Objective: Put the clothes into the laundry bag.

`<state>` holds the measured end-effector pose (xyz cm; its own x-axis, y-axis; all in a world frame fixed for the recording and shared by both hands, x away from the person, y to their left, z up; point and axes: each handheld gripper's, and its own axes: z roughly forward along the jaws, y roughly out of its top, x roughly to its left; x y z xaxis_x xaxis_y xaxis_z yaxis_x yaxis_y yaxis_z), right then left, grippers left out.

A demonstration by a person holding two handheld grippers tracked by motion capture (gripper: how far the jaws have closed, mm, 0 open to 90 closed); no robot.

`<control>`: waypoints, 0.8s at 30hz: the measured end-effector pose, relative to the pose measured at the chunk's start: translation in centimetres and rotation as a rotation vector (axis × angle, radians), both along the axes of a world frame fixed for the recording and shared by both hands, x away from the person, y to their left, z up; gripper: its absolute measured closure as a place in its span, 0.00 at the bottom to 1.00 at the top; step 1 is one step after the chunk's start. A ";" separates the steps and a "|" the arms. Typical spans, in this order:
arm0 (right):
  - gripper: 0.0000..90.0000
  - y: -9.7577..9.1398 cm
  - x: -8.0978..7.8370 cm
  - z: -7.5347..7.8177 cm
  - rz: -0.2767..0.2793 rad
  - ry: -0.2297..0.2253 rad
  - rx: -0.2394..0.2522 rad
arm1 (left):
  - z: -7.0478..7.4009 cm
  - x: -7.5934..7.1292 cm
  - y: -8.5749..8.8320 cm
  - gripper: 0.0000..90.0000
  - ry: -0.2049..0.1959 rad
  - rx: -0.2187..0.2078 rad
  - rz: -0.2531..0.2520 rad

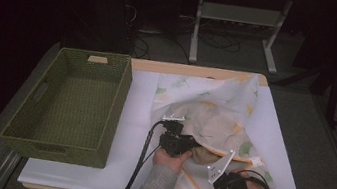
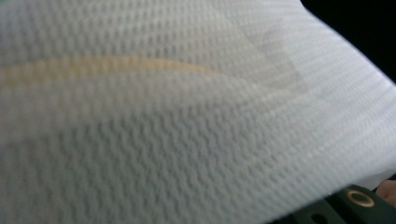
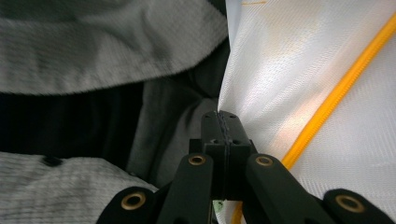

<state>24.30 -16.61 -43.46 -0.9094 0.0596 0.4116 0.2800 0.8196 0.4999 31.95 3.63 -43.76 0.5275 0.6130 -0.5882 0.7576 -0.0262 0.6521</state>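
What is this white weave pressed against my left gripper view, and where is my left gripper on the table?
Observer: It is a white mesh bag with leaf prints. The left gripper sits at the bag's near edge, close to the middle of the table.
Operator: Is the other gripper on it too?
Observer: Yes. The right gripper has its jaws shut at the bag's near right edge, apparently pinching it beside the yellow zipper.
Operator: Anything to drop it into?
Observer: A green woven basket stands empty on the table, left of the bag.
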 end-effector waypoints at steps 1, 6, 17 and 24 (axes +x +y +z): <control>1.00 -0.3 0.3 -0.1 -0.013 0.018 0.020 | -0.1 -0.1 0.1 0.94 0.002 -0.006 0.000; 0.82 -1.4 1.0 1.7 -0.113 -0.037 0.101 | 0.0 -0.9 0.3 0.84 0.003 0.003 -0.028; 0.65 -2.5 2.6 7.5 -0.266 -0.253 0.165 | -0.4 -2.5 3.2 0.72 0.043 0.014 0.010; 0.60 -0.8 4.9 8.6 -0.319 -0.360 0.132 | -0.8 -3.5 4.3 0.72 0.095 0.029 -0.012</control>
